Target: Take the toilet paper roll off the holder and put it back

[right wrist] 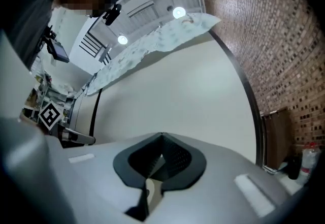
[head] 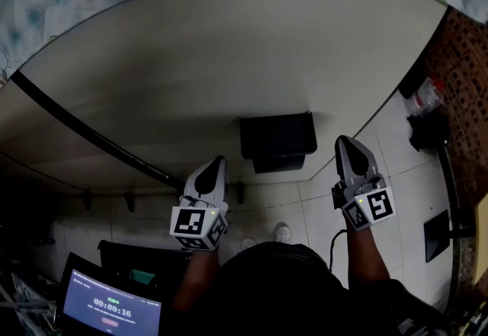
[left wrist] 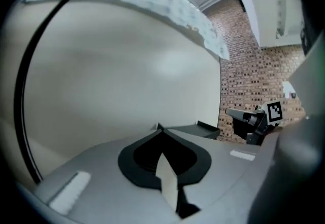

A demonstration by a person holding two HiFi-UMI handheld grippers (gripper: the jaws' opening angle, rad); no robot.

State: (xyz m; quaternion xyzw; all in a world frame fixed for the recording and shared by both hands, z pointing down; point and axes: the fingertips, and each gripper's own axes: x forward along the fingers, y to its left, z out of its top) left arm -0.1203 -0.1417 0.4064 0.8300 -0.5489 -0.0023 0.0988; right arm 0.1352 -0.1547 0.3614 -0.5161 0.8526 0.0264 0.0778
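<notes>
Left gripper (head: 216,167) and right gripper (head: 347,145), jaws pressed together and empty, flank the black holder (head: 277,140), each apart from its 2 side edges; plain beige wall (head: 229,60) spreads above.

timer 00:00:16 on screen (head: 112,305), other small print there unreadable

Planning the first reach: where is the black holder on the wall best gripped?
The black holder juts from the wall; probably grip its lower front edge, coming from straight ahead, since that edge stands free. No roll is visible.
</notes>
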